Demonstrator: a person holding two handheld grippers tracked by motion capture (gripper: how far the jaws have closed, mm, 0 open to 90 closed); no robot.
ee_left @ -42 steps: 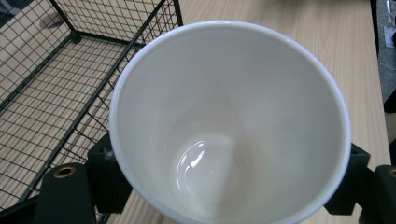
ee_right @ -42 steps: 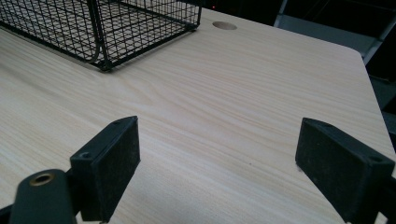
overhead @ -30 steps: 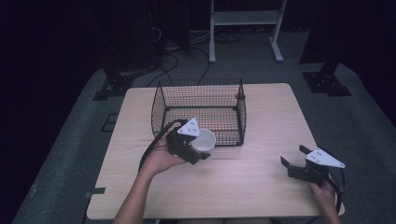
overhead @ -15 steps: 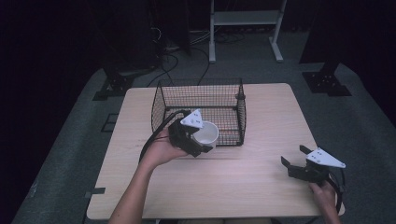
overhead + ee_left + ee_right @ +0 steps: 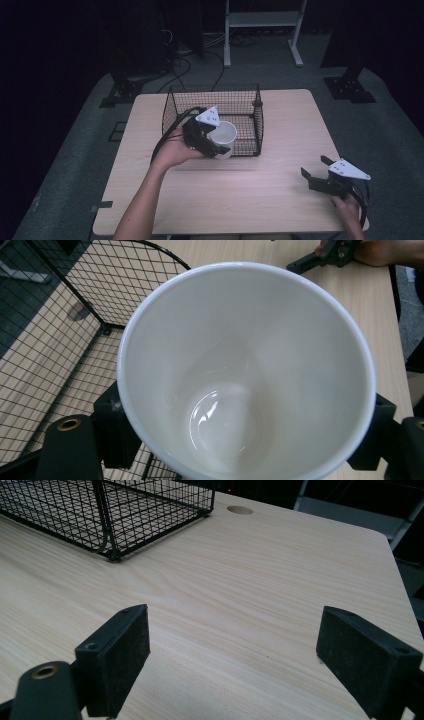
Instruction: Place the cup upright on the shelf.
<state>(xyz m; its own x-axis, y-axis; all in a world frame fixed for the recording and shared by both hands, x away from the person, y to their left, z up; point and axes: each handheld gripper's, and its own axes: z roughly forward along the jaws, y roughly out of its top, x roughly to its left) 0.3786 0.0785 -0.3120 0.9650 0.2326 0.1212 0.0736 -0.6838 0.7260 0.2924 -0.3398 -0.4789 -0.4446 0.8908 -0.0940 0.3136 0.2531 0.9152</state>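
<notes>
White and glossy, the cup (image 5: pixel 223 138) sits clamped between the jaws of the left gripper (image 5: pixel 212 142), raised at the near wall of the black wire basket (image 5: pixel 240 102), its empty bowl facing the left gripper view with a jaw pressed to each side of the wall. Over toward the near right corner of the wooden table (image 5: pixel 270 190), well apart from the basket, the right gripper (image 5: pixel 316 170) rests low with its jaws spread wide and bare tabletop between them.
</notes>
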